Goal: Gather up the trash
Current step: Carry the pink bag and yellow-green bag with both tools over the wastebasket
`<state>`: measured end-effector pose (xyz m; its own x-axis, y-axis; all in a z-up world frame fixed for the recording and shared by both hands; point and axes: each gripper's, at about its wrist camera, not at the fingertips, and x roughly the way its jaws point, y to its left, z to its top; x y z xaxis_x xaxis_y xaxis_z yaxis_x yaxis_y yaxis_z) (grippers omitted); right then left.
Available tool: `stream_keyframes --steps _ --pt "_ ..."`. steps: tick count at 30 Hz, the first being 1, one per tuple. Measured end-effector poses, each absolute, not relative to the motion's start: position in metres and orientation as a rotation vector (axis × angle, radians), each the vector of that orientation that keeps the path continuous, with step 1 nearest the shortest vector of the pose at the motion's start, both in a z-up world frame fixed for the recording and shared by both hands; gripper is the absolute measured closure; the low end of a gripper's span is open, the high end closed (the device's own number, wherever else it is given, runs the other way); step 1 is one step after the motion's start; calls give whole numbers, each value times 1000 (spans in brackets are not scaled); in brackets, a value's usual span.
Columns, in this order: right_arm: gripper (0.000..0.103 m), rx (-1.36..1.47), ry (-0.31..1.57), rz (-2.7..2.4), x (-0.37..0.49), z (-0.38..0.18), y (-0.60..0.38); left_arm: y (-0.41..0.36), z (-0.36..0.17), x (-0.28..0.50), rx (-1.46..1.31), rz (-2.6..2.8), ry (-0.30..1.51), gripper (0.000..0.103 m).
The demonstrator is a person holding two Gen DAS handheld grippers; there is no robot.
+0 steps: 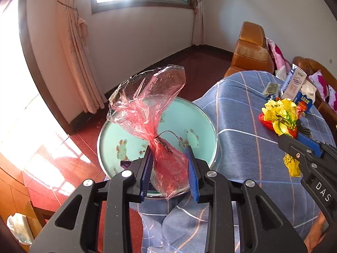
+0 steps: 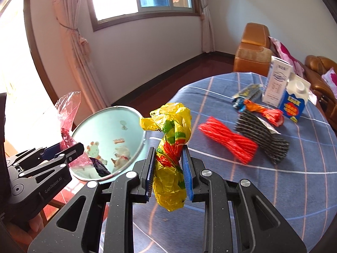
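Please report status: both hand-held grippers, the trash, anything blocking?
Left hand-held gripper shut on red plastic bag. Right hand-held gripper shut on yellow wrapper. Both beside light-blue bin. Nothing blocking.

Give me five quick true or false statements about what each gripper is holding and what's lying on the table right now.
1. The left gripper holds a red plastic bag. True.
2. The right gripper is empty. False: it pinches a yellow wrapper.
3. The round bin is blue-green inside. True.
4. The table has a plain white cloth. False: it is blue with a check pattern.
5. A red mesh sleeve lies on the table. True.
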<state>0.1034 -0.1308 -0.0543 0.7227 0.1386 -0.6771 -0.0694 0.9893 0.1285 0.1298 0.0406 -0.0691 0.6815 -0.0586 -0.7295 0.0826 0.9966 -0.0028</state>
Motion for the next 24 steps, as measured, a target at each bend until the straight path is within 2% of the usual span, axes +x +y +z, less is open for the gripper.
stream_keyframes --steps 24 --pt "78 46 749 214 136 -49 -70 85 -76 152 -9 21 832 72"
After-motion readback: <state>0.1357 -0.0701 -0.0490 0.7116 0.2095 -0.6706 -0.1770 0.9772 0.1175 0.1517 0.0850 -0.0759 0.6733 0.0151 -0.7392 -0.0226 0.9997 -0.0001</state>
